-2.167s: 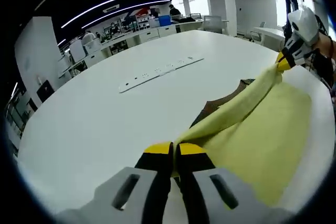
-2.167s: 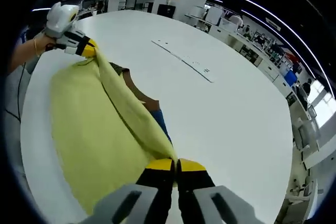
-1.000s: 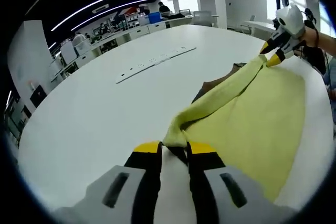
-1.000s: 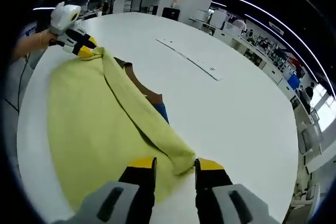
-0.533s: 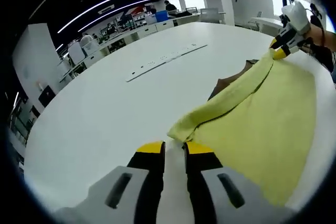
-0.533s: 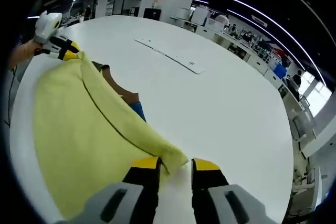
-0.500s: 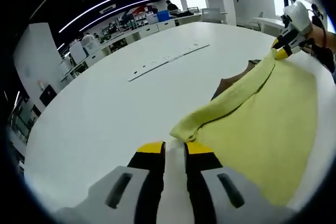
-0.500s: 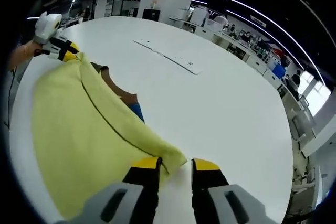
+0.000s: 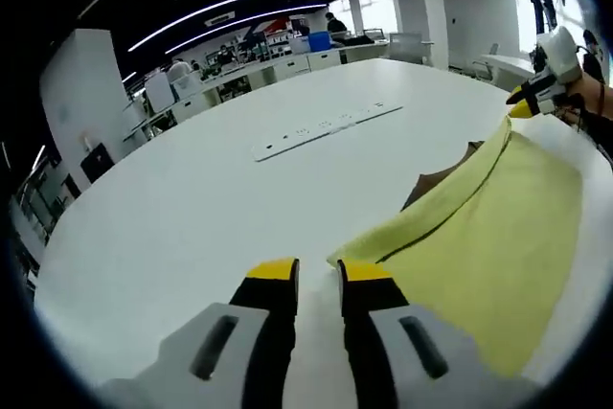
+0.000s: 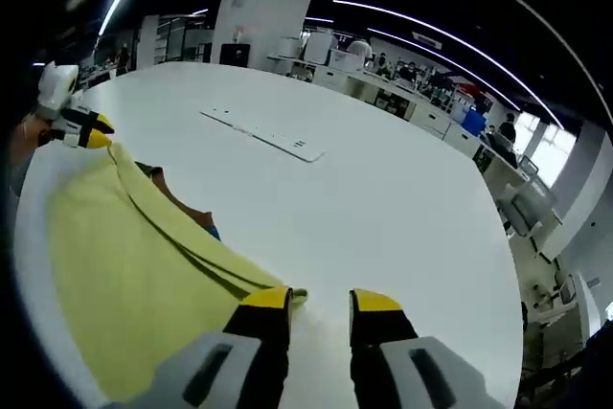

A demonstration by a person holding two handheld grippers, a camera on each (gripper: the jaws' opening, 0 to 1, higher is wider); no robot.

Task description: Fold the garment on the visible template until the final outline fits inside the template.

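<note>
A yellow garment (image 9: 488,227) lies on the white table, its doubled far edge running between the two grippers. A brown template (image 9: 436,179) peeks out beyond that edge, and beside the brown template (image 10: 177,200) a small blue patch (image 10: 213,233) shows. My left gripper (image 9: 316,273) is open just short of the garment's near corner, holding nothing. My right gripper (image 10: 321,302) is open too, with the other corner of the garment (image 10: 124,256) lying by its left jaw. Each gripper also appears small at the garment's far end: the right gripper (image 9: 530,100) and the left gripper (image 10: 93,129).
The large round white table (image 9: 192,208) carries a long white socket strip (image 9: 326,126), also seen as the strip (image 10: 259,134), beyond the garment. The garment lies close to the table's edge (image 10: 29,265). Office desks and pillars stand behind.
Both grippers held the garment's edge shut, then opened and let it go. Both have since drawn back from the corners, and the fold has settled flat on the table.
</note>
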